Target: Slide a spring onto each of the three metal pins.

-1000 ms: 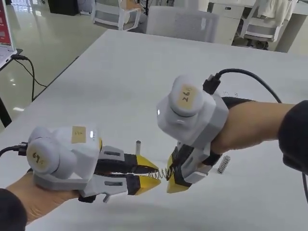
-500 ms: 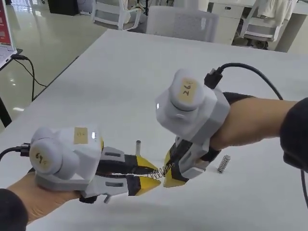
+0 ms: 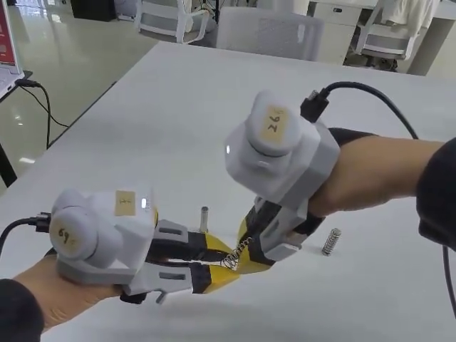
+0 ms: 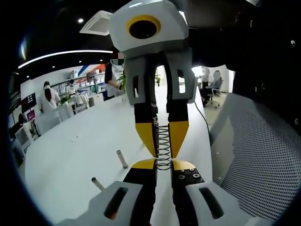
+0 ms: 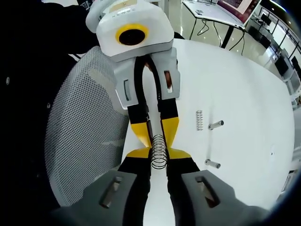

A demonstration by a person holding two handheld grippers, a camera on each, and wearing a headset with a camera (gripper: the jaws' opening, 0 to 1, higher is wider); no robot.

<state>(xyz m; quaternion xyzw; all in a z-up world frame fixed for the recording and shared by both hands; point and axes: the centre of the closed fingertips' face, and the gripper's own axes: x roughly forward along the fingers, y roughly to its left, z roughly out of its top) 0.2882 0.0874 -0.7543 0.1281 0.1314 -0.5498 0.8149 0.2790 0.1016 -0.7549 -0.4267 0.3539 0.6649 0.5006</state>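
My left gripper (image 3: 224,265) at the lower left is shut on a thin dark metal pin (image 5: 149,126) that sticks out past its yellow tips. My right gripper (image 3: 249,251) faces it tip to tip, shut on a small wire spring (image 3: 234,255). The spring (image 5: 158,151) sits over the pin's free end, bridging the two pairs of jaws (image 4: 163,147). Two more pins (image 4: 122,158) (image 4: 97,183) stand on the white table; one (image 3: 204,217) rises just behind the jaws. A loose spring (image 3: 331,242) lies to the right of my right gripper.
The white table (image 3: 178,128) stretches far ahead and to the left. A mesh office chair (image 3: 267,35) stands at its far edge, with desks behind. A black cable (image 3: 363,110) runs from the right gripper. People sit in the distant room.
My right gripper has moved left and down towards the left one. The spring has slid further along the pin, and the gap between the two pairs of tips has closed.
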